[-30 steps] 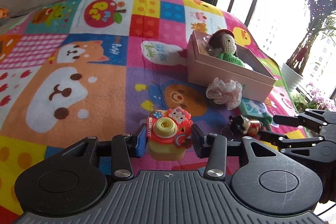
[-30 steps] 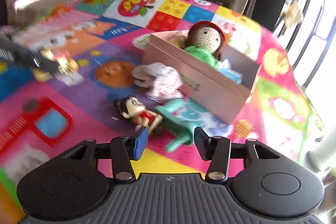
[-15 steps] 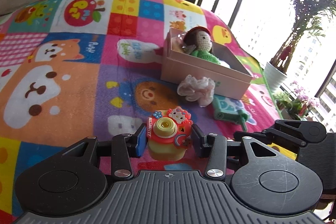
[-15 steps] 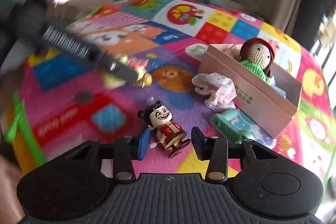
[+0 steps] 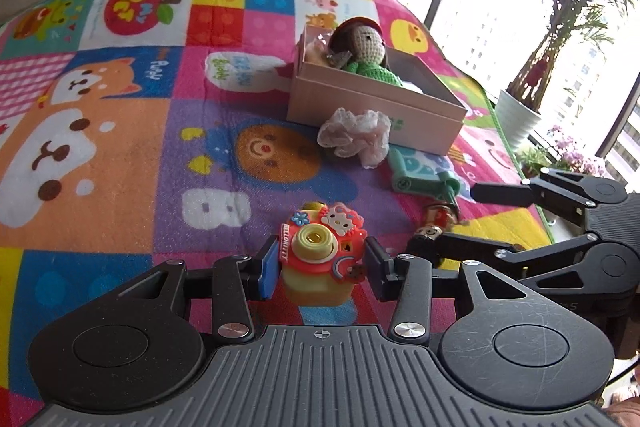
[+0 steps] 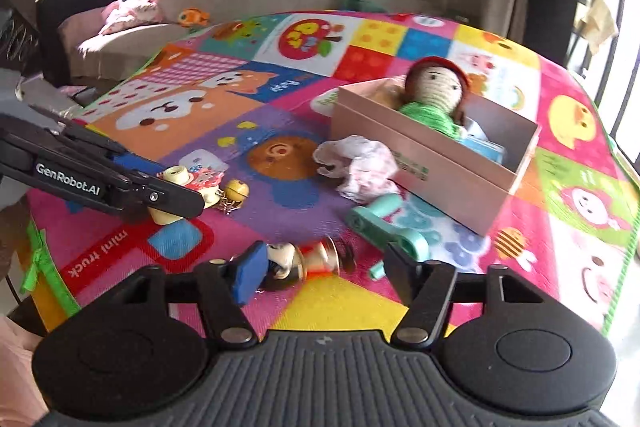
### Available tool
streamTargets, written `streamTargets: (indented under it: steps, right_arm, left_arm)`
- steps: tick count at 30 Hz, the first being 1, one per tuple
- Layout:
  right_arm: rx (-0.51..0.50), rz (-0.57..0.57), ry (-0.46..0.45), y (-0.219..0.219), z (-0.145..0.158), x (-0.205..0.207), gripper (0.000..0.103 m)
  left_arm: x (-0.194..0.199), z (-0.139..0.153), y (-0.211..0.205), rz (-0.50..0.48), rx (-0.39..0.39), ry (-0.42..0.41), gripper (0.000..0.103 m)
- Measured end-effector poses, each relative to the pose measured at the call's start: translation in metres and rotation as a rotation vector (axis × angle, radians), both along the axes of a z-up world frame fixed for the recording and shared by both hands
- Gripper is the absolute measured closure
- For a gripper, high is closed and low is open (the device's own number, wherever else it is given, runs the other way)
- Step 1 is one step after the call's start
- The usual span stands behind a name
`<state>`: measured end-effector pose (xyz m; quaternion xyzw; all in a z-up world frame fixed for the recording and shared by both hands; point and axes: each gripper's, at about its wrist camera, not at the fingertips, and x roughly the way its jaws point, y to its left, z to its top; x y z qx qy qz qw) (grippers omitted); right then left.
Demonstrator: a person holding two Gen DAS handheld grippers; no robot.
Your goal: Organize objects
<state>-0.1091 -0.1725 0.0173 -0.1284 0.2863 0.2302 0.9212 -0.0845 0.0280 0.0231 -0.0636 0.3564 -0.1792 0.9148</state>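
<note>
Toppled, blurred figurine (image 6: 308, 261) now between open right gripper (image 6: 320, 267); left gripper (image 5: 320, 265) clamping toy camera (image 5: 320, 255).

A red-and-yellow toy camera (image 5: 320, 259) stands upright; a small figurine (image 6: 308, 261), blurred, apparently lies on its side.

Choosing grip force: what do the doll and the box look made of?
Doll: crocheted yarn, matte; visible stitch rows suggest soft. Box: pink cardboard by its look, smooth matte, thin straight walls, likely stiff but crushable.
</note>
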Motion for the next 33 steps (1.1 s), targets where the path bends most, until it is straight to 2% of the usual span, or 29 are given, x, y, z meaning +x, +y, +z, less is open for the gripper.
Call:
streamTargets:
  steps: [2,7,10,13,16,20,22,29,31,33]
  right_arm:
    - [0.005,0.01,0.0,0.003,-0.003,0.004,0.028]
    - [0.044,0.044,0.088,0.007,-0.004,0.007,0.026]
    - [0.026,0.013,0.103,0.011,-0.008,-0.001,0.023]
    - [0.015,0.033,0.129,0.008,-0.011,-0.01,0.021]
    - [-0.07,0.034,0.102,0.003,-0.015,-0.02,0.02]
    - [-0.155,-0.059,0.023,-0.01,-0.011,-0.022,0.018]
    - [-0.116,-0.079,0.035,-0.017,-0.007,-0.02,0.018]
    - [0.099,-0.106,0.199,-0.017,-0.007,-0.011,0.018]
    - [0.107,-0.101,0.218,-0.011,-0.011,-0.011,0.018]
    - [0.052,-0.077,0.19,-0.006,-0.014,-0.015,0.018]
  left_arm:
    - [0.0,-0.001,0.001,0.004,0.002,0.005,0.055]
    - [0.0,-0.003,0.003,0.014,0.006,0.02,0.055]
    - [0.001,-0.005,0.002,0.006,0.007,0.027,0.055]
    - [0.0,-0.006,-0.001,-0.007,0.008,0.03,0.055]
    - [-0.001,-0.007,-0.001,-0.006,0.007,0.033,0.055]
    - [-0.001,-0.007,-0.003,-0.01,0.005,0.032,0.055]
    - [-0.001,-0.008,-0.005,-0.013,0.007,0.034,0.055]
    - [-0.001,-0.009,-0.008,-0.018,0.014,0.042,0.055]
    - [-0.002,-0.009,-0.007,-0.019,0.016,0.043,0.055]
    - [-0.002,-0.009,-0.007,-0.016,0.015,0.043,0.055]
